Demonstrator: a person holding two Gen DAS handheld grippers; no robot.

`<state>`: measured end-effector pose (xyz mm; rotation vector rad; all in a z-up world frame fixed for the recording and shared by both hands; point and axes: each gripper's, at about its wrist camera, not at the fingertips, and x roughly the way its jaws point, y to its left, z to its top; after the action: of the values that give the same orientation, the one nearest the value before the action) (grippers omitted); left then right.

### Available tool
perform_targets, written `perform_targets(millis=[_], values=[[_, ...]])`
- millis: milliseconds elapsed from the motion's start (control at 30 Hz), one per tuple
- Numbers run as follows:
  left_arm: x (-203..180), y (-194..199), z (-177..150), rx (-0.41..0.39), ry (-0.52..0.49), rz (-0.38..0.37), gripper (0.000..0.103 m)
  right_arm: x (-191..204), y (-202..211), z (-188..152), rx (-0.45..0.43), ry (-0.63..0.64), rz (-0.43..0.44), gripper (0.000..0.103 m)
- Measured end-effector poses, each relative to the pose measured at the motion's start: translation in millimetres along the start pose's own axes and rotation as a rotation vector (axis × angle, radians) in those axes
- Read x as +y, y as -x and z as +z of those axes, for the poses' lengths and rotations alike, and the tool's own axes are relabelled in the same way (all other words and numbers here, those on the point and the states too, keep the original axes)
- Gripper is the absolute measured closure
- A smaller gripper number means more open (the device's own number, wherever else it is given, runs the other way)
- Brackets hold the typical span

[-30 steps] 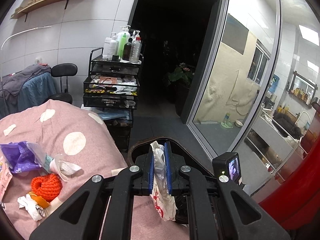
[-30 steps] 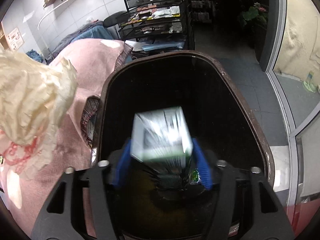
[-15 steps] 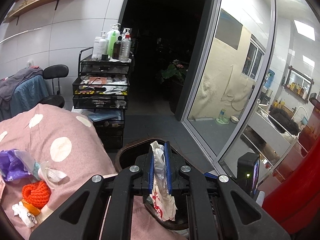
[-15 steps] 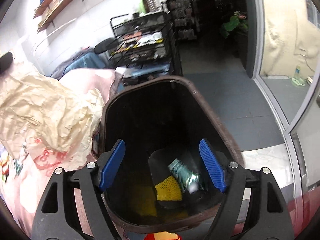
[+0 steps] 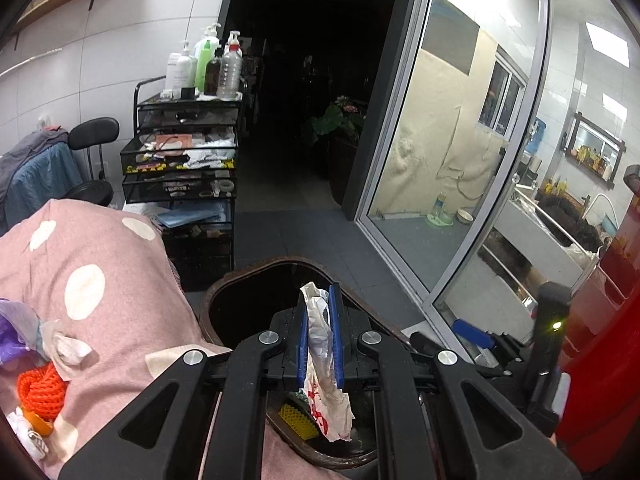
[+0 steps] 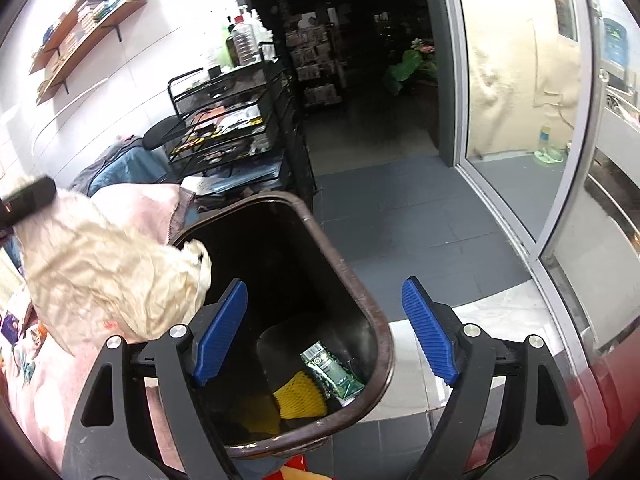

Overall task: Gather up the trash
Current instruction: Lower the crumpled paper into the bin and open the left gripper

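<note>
My left gripper (image 5: 319, 330) is shut on a crumpled white paper wrapper with red print (image 5: 325, 364), which hangs over the dark brown trash bin (image 5: 224, 292). The same wrapper (image 6: 116, 276) bulges in at the left of the right wrist view, beside the bin (image 6: 352, 276). My right gripper (image 6: 326, 328) hovers above the bin's near end, its jaws opening, with nothing between the blue pads. Down in the bin lie a green carton (image 6: 332, 368) and a yellow foam net (image 6: 298, 398). More trash sits on the pink spotted blanket (image 5: 92, 252): an orange net (image 5: 42, 390), purple plastic (image 5: 12, 336), white tissue (image 5: 66, 346).
A black mesh trolley (image 5: 184, 168) with bottles on top stands behind the bin, next to a black stool (image 5: 94, 134). A dark doorway lies ahead and a glass sliding door (image 5: 460, 168) to the right. Grey floor tiles (image 6: 400, 216) surround the bin. Something red (image 5: 600, 380) is close at the right.
The right gripper let go of the green carton, which dropped into the bin, then rose and opened wider. The left gripper carried the wrapper rightward over the bin.
</note>
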<state>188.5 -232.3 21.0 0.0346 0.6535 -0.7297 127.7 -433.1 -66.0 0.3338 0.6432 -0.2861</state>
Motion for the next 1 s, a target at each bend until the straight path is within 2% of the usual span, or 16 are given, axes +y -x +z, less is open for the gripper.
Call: perform_targets(millis=[567, 633, 700, 800, 900, 1000], values=[[1, -48, -31, 0.182, -0.009, 0.036, 0.091, -4, 1, -1, 0.001, 0.007, -0.011, 0.016], [0, -50, -34, 0.207, -0.024, 0.048, 0.082, -4, 2, -1, -0.001, 0.008, -0.011, 0.015], [-2, -49, -36, 0.207, -0.031, 0.059, 0.052, -5, 2, -1, -0.004, 0.007, -0.012, 0.013], [-3, -44, -39, 0.187, -0.033, 0.074, 0.027, -6, 2, -2, -0.003, 0.004, -0.013, 0.011], [-3, -39, -38, 0.180, -0.040, 0.078, 0.015, -6, 2, -3, -0.003, 0.003, -0.011, 0.010], [-3, -34, -39, 0.170, -0.056, 0.094, 0.009, -5, 3, -3, -0.006, 0.005, -0.008, 0.009]])
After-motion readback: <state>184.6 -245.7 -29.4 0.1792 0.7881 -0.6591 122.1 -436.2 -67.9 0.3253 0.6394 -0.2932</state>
